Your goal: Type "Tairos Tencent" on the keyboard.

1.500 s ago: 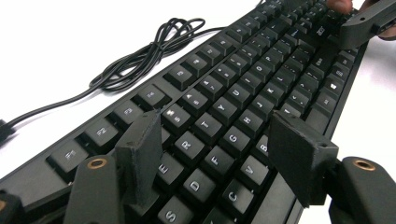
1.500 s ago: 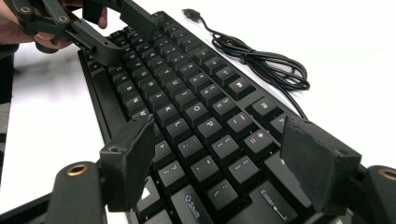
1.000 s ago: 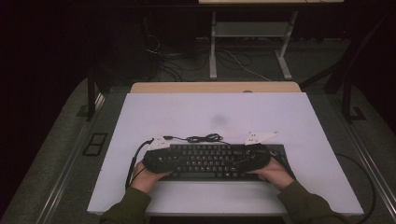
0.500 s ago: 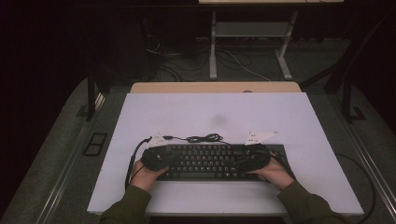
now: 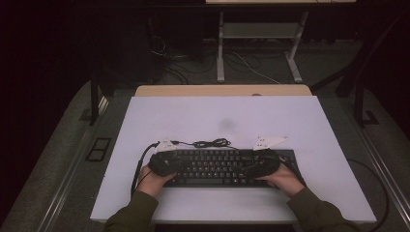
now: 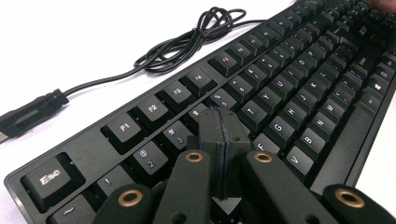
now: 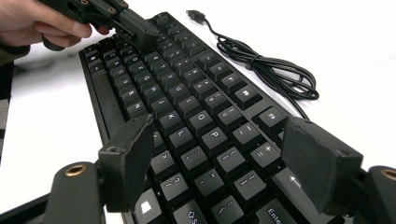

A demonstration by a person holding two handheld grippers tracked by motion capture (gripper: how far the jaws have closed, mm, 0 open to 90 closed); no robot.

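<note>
I press my left hand-held gripper (image 6: 219,140), pinched empty, like a fingertip onto the black plastic keyboard (image 6: 261,93), keeping the right hand-held gripper (image 7: 219,172) spread empty above it.

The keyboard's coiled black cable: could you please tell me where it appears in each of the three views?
High view: coiled black cable on the white table just behind the keyboard, centre.
Left gripper view: top centre, beyond the function keys.
Right gripper view: upper right, beside the keyboard.
Shared landmark: the keyboard's back edge.
</note>
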